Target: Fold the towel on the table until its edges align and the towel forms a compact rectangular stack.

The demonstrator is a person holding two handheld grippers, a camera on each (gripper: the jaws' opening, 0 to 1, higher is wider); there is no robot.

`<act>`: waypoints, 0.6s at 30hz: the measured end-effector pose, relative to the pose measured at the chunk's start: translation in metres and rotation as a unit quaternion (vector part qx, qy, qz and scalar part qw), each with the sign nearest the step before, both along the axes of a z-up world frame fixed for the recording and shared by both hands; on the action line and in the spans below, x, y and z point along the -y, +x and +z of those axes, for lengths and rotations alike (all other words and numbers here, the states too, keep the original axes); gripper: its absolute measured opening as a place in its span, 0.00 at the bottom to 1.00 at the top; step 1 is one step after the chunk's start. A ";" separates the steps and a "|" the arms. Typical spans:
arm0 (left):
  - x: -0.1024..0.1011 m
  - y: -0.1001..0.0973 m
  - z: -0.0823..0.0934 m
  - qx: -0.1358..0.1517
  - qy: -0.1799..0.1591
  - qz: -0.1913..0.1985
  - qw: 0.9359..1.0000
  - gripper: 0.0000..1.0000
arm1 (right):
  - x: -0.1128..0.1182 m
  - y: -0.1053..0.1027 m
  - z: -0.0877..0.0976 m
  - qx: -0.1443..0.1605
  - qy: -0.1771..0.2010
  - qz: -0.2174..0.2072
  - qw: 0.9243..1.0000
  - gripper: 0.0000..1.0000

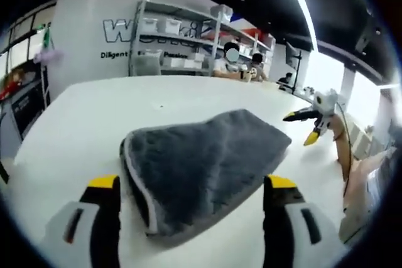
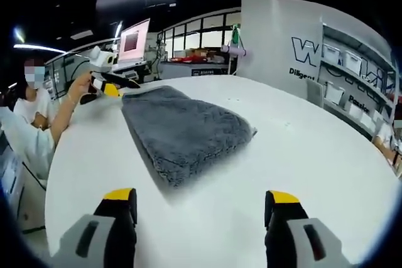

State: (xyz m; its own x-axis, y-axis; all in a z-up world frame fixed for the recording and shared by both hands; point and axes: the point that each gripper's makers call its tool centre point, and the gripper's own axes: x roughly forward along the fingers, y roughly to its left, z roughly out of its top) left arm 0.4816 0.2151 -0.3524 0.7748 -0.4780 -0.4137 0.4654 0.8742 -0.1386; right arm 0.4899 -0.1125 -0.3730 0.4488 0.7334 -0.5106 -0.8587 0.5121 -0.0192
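Grey towel (image 1: pixel 207 167), folded, fluffy

Lab — storage shelves (image 1: pixel 188 36), monitor (image 2: pixel 133 43)

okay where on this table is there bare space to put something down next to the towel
Bare white table lies between the folded grey fleece towel and the far rim toward the shelving, and between towel and right gripper. In left gripper view, it is bare beyond the towel. The person's side is crowded by the left gripper.
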 end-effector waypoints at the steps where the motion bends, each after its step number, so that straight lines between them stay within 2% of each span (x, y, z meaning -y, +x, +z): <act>1: 0.003 -0.001 0.004 0.005 -0.007 -0.007 1.000 1.00 | -0.001 -0.001 0.004 -0.002 0.014 0.002 1.000 0.88; 4: 0.007 -0.004 0.009 0.012 -0.019 -0.015 1.000 1.00 | 0.000 -0.001 0.008 -0.002 0.022 0.002 1.000 0.88; 8: 0.008 -0.007 0.015 0.021 -0.018 -0.020 0.999 1.00 | 0.003 0.001 0.012 0.005 0.030 -0.002 1.000 0.90; 12: 0.009 -0.007 0.017 0.026 -0.021 -0.023 0.999 1.00 | 0.001 0.006 0.012 -0.031 0.061 -0.013 0.998 0.90; 15: 0.010 -0.008 0.015 0.023 -0.024 -0.026 0.999 1.00 | -0.002 0.012 0.015 -0.038 0.077 -0.024 0.996 0.92; 18: 0.010 -0.007 0.014 0.020 -0.022 -0.027 0.999 1.00 | -0.004 0.021 0.015 -0.045 0.067 -0.040 0.996 0.99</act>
